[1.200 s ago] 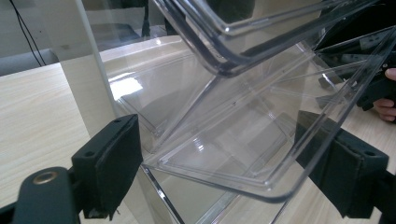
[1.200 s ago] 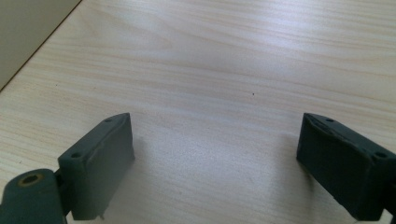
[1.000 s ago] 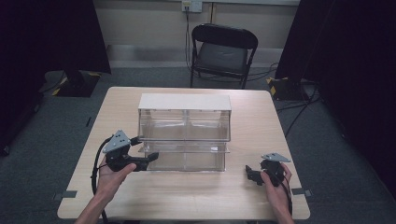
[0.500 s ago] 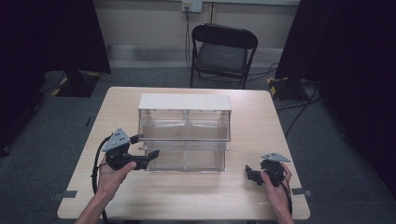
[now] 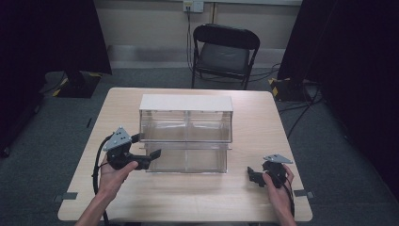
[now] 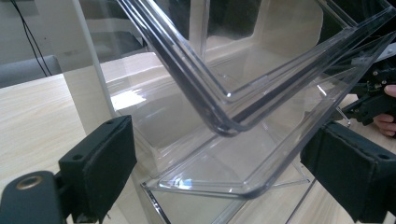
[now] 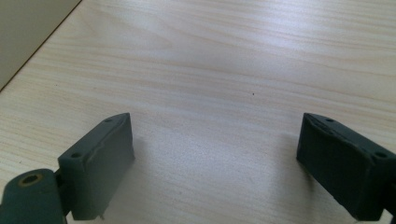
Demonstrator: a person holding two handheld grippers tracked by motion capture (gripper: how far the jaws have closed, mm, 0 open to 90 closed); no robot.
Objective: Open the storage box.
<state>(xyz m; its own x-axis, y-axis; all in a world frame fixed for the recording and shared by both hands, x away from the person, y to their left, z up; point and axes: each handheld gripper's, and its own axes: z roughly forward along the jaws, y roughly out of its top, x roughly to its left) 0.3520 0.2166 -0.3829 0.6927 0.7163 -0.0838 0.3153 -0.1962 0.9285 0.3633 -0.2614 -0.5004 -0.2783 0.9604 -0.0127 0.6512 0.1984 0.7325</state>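
A: What is on the desk (image 5: 244,207) in the high view?

B: A clear plastic drawer unit (image 5: 186,129) with a white top stands near the middle. It has 2 levels, and the lower drawer (image 5: 188,160) is pulled out toward the person. The left gripper (image 5: 151,157) is at the left front corner of this drawer. Its jaws have just been opening. The right gripper (image 5: 250,175) rests low near the front right of the desk, well apart from the unit.

A: What else is around?

B: A black folding chair (image 5: 225,52) stands behind the desk, and a cable (image 5: 303,113) lies on the grey floor at the right. Dark curtains hang on both sides.

A: And the left gripper view?

B: The 2 black jaws stand spread, 1 on each side of the drawer corner (image 6: 243,186). The pads do not press on the plastic. The upper drawer's rounded corner (image 6: 224,126) hangs just above and covers part of the sight. Through the clear walls, the other gripper (image 6: 373,100) and some fingers (image 6: 386,123) show at the right edge.

A: And the right gripper view?

B: The jaws are spread wide with nothing between them, over the bare wood of the desk (image 7: 224,70). At the upper left is the desk edge.
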